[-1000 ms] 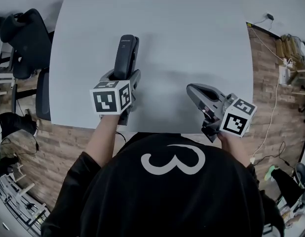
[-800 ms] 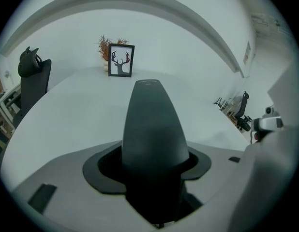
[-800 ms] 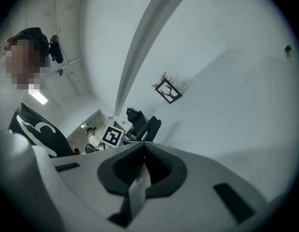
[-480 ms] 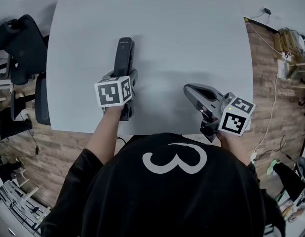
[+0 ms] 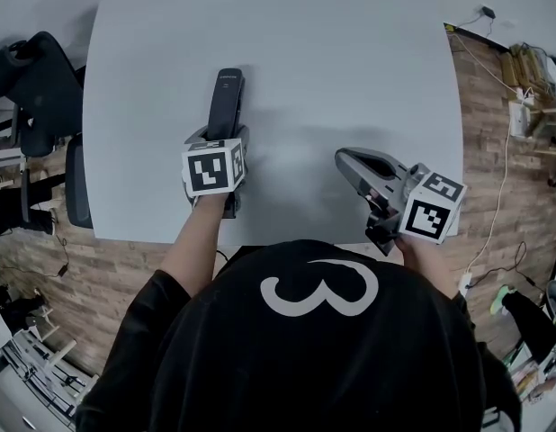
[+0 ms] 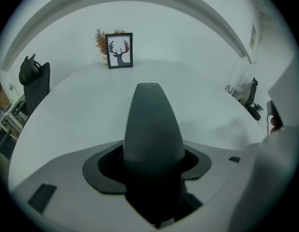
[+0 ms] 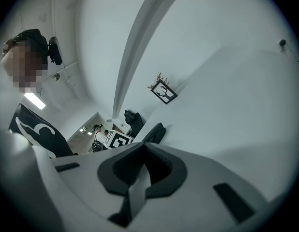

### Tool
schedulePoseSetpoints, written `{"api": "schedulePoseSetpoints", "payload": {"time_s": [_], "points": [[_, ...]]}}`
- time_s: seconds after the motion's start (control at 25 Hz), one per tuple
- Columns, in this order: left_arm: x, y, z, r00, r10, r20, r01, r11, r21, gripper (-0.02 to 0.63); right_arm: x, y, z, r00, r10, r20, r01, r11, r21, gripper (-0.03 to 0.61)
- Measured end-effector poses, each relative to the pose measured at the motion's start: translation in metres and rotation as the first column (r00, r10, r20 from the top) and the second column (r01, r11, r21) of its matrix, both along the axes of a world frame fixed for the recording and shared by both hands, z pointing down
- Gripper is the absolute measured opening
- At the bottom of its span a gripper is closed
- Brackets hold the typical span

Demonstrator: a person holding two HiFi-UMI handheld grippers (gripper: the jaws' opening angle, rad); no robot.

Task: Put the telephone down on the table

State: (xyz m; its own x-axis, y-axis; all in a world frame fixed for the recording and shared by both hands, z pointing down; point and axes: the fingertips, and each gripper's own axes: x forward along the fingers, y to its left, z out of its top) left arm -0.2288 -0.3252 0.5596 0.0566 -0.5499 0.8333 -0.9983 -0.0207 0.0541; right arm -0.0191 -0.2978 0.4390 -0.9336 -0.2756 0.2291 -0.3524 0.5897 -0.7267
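Note:
A black telephone handset (image 5: 226,97) lies lengthwise in my left gripper (image 5: 226,136), which is shut on its near end, low over the white table (image 5: 350,52). In the left gripper view the handset (image 6: 152,124) fills the middle and points at the far edge. Whether its far tip touches the table I cannot tell. My right gripper (image 5: 346,162) is shut and empty near the table's front edge, to the right. The right gripper view shows the closed pads (image 7: 140,166), with the handset (image 7: 154,133) beyond them.
A framed deer picture (image 6: 119,50) stands at the table's far edge with a dried plant behind it. Black office chairs (image 5: 40,70) stand left of the table. Cables and clutter lie on the wooden floor at the right (image 5: 521,88).
My left gripper has sunk towards the table with the handset still in it. The right gripper has kept still.

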Motion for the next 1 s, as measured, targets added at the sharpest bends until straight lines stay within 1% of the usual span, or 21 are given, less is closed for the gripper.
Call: {"api": "schedulePoseSetpoints", "payload": {"time_s": [0.28, 0.52, 0.64, 0.8, 0.84, 1.0], "points": [[-0.005, -0.002, 0.002, 1.000, -0.001, -0.003, 0.001, 1.000, 0.004, 0.288, 0.002, -0.006, 0.003, 1.000, 0.010, 0.009, -0.010, 1.000, -0.007, 0.008], [-0.008, -0.002, 0.000, 1.000, 0.006, 0.024, -0.007, 0.999, 0.043, 0.292, 0.006, -0.003, 0.008, 1.000, 0.017, 0.015, -0.017, 0.999, -0.027, 0.008], [-0.012, -0.003, -0.001, 0.998, 0.006, 0.063, -0.010, 0.998, 0.063, 0.319, 0.007, -0.001, 0.010, 1.000, 0.020, 0.019, -0.019, 0.999, -0.035, 0.008], [-0.019, -0.004, -0.005, 0.987, 0.004, 0.160, -0.023, 0.993, 0.115, 0.378, 0.007, 0.004, 0.011, 1.000, 0.019, 0.022, -0.018, 0.999, -0.038, 0.008], [-0.019, -0.004, -0.005, 0.986, 0.001, 0.165, -0.022, 0.992, 0.124, 0.380, 0.008, 0.005, 0.011, 1.000, 0.019, 0.020, -0.019, 0.999, -0.035, 0.008], [-0.018, -0.002, -0.008, 0.991, -0.008, 0.134, -0.013, 0.989, 0.149, 0.411, 0.013, 0.010, 0.012, 1.000, 0.027, 0.015, -0.026, 0.999, -0.039, 0.009]]}}
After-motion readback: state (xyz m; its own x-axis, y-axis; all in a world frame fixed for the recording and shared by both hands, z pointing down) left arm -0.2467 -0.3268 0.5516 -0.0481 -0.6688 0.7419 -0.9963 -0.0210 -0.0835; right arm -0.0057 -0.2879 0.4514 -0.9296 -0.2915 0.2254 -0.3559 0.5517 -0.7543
